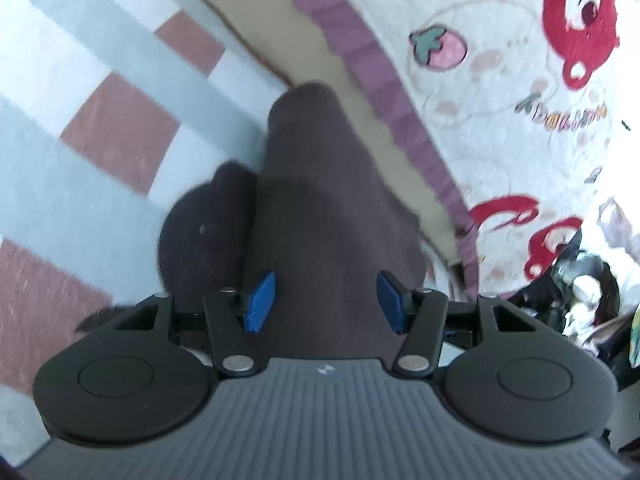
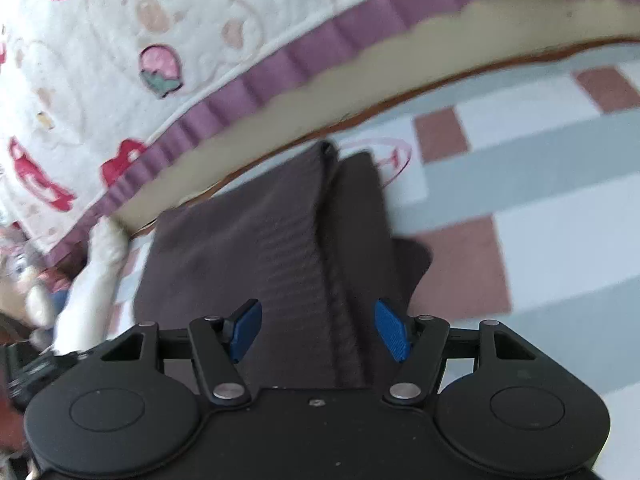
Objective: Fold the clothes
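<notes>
On the checked floor mat (image 2: 520,200), just beside the bed's quilt (image 2: 120,20), lies the dark garment (image 2: 248,240); I judge the folding is partly done, since layers are already overlapping, but it is not yet a tidy packet. Both my left tongs (image 1: 326,300) and right tongs (image 2: 318,330) are spread apart above the cloth, gripping nothing. Only the right view shows the ribbed seam and a white cloth (image 2: 92,280); the left view shows a rounded lobe (image 1: 200,232) sticking out.

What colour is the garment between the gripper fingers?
Dark brown garment, plain and finely ribbed; clearest in the right wrist view.
</notes>
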Motion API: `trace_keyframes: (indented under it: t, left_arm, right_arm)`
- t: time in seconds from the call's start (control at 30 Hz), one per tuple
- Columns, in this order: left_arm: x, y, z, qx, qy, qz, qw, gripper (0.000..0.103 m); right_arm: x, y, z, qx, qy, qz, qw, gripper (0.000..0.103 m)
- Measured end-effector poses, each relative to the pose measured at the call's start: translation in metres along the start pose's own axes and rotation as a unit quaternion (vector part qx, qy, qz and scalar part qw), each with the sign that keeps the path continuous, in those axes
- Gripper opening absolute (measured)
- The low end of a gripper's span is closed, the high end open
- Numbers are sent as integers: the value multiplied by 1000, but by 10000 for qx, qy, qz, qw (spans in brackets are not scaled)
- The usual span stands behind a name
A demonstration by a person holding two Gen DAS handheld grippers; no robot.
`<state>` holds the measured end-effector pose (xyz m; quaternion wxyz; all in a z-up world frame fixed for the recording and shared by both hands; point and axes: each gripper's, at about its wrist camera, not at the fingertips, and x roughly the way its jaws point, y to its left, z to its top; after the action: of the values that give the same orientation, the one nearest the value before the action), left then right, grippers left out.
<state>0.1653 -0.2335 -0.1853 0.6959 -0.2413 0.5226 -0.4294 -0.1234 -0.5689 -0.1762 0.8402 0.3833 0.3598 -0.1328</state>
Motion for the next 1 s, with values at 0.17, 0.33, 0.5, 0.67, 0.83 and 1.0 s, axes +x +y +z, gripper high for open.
trace_keyframes:
  t: [0.17,0.33,0.5,0.67,0.83,1.0]
  left_arm:
    - [22,-7,-12,512,493,837,9940,69]
    - [27,-8,-12,558,407,560,9960,65]
    - [33,-50,-27,1852,-67,1448,9719,47]
    - [29,-47,-23,1632,25,1327,9776,41]
    - [24,-40,-17,1299,153,1120,9851,46]
    - [16,-6,-6,132,251,569,9980,50]
  right_arm:
    - [26,15,-7,-825,349,-894,9920,71]
    - [32,9,-7,-370,243,-616,9971,68]
    - [8,36,-24,-1268,-338,-297,9909,21]
    - [5,54,-30,-1906,-412,-412,9799,21]
    - [17,21,-17,-968,-51,-104,9952,45]
    - [34,-1,-24,-685,807,738,9916,64]
